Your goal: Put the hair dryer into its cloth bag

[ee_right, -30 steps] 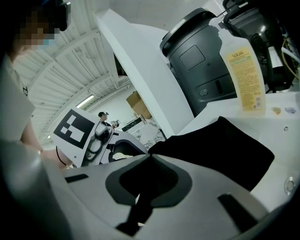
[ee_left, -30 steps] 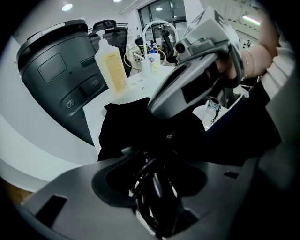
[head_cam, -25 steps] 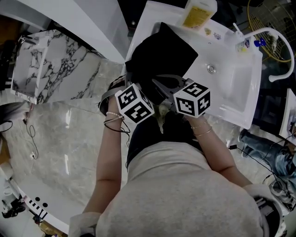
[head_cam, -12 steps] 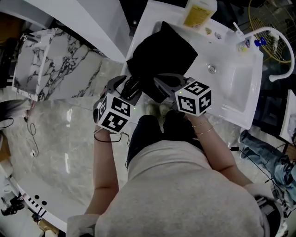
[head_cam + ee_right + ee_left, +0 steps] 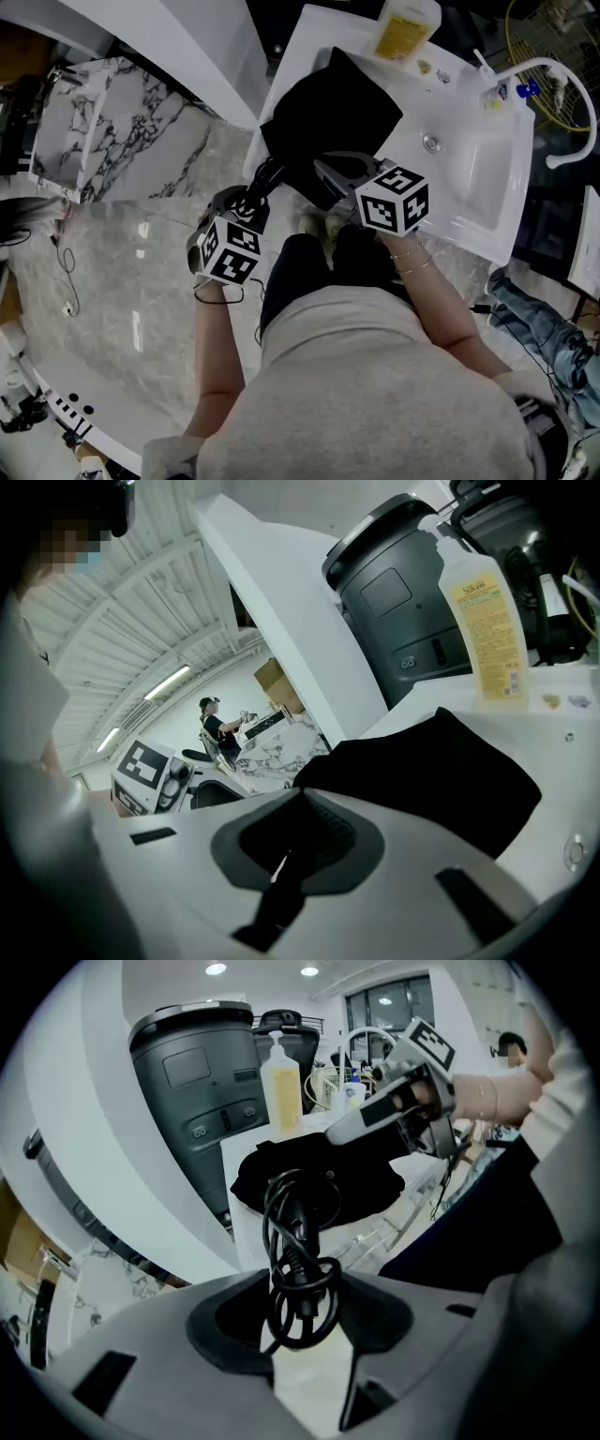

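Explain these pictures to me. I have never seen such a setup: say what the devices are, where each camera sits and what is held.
No robot here: a person holds a two-jaw gripper in each hand. The top-down picture comes from a camera on the person's head; the other two come from cameras riding on the grippers, looking along their jaws. A black cloth bag lies on the white basin, near a yellow-labelled bottle. The left gripper has just been closing its jaws on a coiled power cord that leads to the bag. The right gripper is shut, pinching the bag's edge. The hair dryer itself is not visible.
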